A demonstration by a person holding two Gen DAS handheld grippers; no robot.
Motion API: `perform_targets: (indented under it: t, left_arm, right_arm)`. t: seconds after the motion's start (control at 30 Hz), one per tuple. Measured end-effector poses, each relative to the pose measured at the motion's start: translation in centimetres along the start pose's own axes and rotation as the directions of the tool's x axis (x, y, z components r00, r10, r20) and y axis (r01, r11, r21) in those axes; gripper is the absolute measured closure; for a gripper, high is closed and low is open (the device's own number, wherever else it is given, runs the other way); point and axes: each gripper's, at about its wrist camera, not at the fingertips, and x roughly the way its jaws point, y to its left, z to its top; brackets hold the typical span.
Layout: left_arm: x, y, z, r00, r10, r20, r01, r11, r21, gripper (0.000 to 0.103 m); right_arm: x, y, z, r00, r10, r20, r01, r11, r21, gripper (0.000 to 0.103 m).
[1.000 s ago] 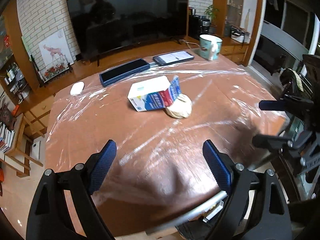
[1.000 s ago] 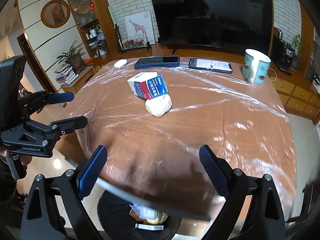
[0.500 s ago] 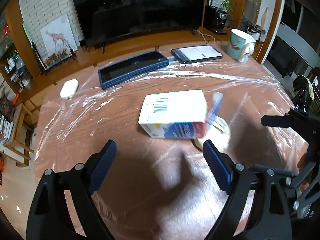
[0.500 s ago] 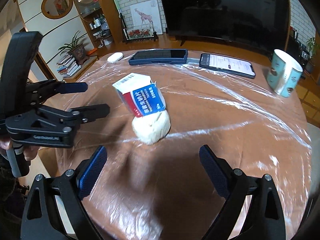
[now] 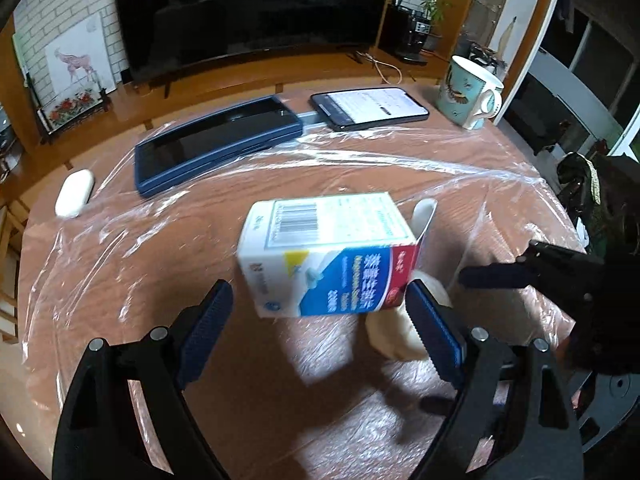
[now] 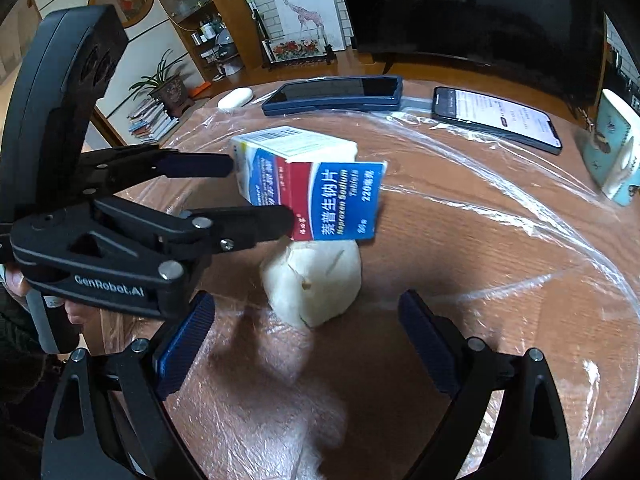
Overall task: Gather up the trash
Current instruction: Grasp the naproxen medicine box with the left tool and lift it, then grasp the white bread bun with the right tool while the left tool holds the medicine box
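Observation:
A white, blue and red medicine box (image 5: 326,256) with an open end flap lies on the plastic-covered wooden table (image 5: 120,264). A crumpled white tissue ball (image 6: 314,282) sits against its near end; it also shows in the left wrist view (image 5: 394,334). My left gripper (image 5: 320,320) is open, its fingers on either side of the box's near face, not closed on it. My right gripper (image 6: 306,336) is open just in front of the tissue ball. The left gripper also shows in the right wrist view (image 6: 256,190), jaws apart at the box.
A dark blue tablet (image 5: 218,142), a lit phone (image 5: 370,108), a teal mug (image 5: 470,94) and a white earbud case (image 5: 74,198) lie at the table's far side. A large TV (image 5: 248,8) stands behind. The table edge is close on the right.
Both grippers have moved forward over the table toward the box and tissue. The left gripper now straddles the box; the right one is close to the tissue. Both remain open.

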Motion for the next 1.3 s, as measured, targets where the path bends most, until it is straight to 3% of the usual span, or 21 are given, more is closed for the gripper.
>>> perform_targets:
  t: [0.47, 0.8, 0.97, 1.13, 1.3]
  left_arm:
    - [2.7, 0.1, 2.5, 0.999, -0.019, -0.029, 0.018, 0.998, -0.054, 0.014]
    - [3.5, 0.4, 4.6, 1.000, 0.014, -0.015, -0.014, 0.998, -0.054, 0.014]
    - [3.3, 0.4, 5.1, 0.998, 0.069, -0.007, -0.069, 0.998, -0.011, 0.014]
    - [2.4, 0.9, 5.1, 0.996, 0.084, 0.006, -0.084, 0.996, 0.013, 0.014]
    - [2.7, 0.7, 6.5, 0.997, 0.075, 0.001, -0.075, 0.992, 0.104, 0.014]
  right_arm:
    - [0.3, -0.1, -0.2, 1.000, 0.022, 0.018, -0.023, 0.999, 0.039, 0.012]
    - [0.2, 0.6, -0.3, 1.000, 0.017, 0.015, -0.017, 1.000, 0.023, 0.012]
    - [0.2, 0.6, -0.1, 1.000, 0.022, 0.012, -0.023, 0.999, 0.025, 0.012]
    - [0.1, 0.7, -0.1, 0.999, 0.032, 0.009, -0.032, 0.999, 0.025, 0.012]
    - [0.4, 0.9, 0.3, 0.999, 0.043, 0.002, -0.043, 0.999, 0.017, 0.012]
